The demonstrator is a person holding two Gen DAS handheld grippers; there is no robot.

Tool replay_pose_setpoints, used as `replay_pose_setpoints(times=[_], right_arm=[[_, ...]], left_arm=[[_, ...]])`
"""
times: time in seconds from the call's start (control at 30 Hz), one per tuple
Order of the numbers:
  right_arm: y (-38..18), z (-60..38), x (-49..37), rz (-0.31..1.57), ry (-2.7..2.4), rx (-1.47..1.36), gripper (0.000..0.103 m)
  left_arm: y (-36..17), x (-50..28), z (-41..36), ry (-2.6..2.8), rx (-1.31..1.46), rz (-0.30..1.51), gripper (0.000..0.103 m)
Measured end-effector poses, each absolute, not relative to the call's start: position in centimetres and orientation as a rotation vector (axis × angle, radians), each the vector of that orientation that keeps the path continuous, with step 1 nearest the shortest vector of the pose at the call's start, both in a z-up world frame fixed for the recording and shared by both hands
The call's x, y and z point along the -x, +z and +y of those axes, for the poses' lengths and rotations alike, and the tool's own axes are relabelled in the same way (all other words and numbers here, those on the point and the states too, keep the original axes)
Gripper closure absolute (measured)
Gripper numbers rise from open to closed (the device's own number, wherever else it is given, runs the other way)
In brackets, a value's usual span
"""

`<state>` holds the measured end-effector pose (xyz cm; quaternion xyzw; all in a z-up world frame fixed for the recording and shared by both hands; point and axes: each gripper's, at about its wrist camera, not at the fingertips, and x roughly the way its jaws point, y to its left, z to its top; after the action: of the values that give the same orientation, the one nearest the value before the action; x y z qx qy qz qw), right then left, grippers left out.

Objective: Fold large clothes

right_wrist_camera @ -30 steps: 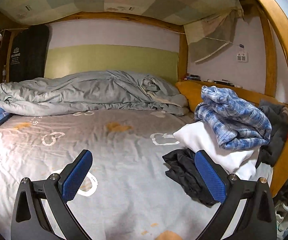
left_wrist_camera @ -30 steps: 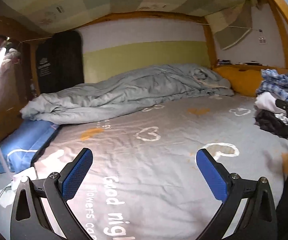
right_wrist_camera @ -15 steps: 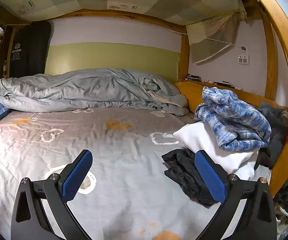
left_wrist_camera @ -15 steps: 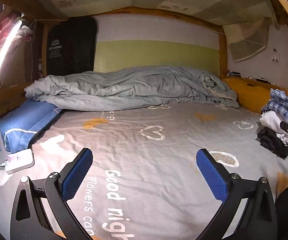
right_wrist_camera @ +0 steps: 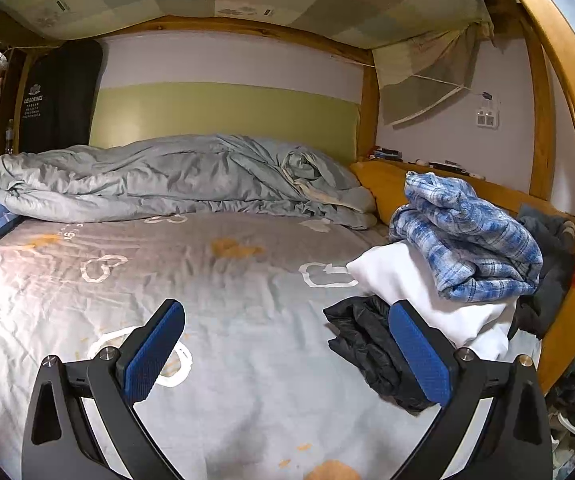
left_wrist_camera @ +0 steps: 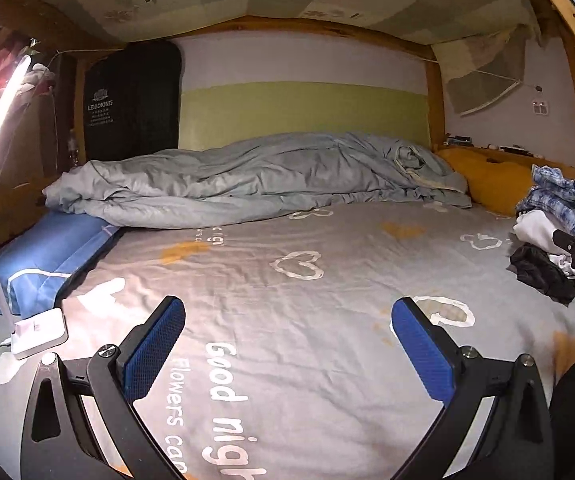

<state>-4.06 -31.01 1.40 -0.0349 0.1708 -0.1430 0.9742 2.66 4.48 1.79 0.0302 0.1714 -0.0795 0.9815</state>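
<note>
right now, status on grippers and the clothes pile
Left gripper open, empty. Right gripper open, empty. Clothes pile untouched at bed's right edge. Nothing in the way.

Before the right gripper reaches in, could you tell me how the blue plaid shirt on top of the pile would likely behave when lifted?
The blue plaid shirt looks soft and bunched, so it would probably sag and unfold. Resting on the white garment, it may drag that along.

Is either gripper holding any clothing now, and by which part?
Nothing is held. The left gripper and the right gripper are both open and empty above the grey printed bed sheet.
</note>
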Motion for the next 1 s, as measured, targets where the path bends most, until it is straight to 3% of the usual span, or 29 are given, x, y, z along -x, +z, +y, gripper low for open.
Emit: replay_pose_setpoints(times=[1.0], right_arm=[[1.26, -30.79, 4.05, 0.35, -0.282, 0.071, 0.0]], left_arm=[[1.37, -3.15, 5.27, -0.135, -0.054, 0.372, 0.0]])
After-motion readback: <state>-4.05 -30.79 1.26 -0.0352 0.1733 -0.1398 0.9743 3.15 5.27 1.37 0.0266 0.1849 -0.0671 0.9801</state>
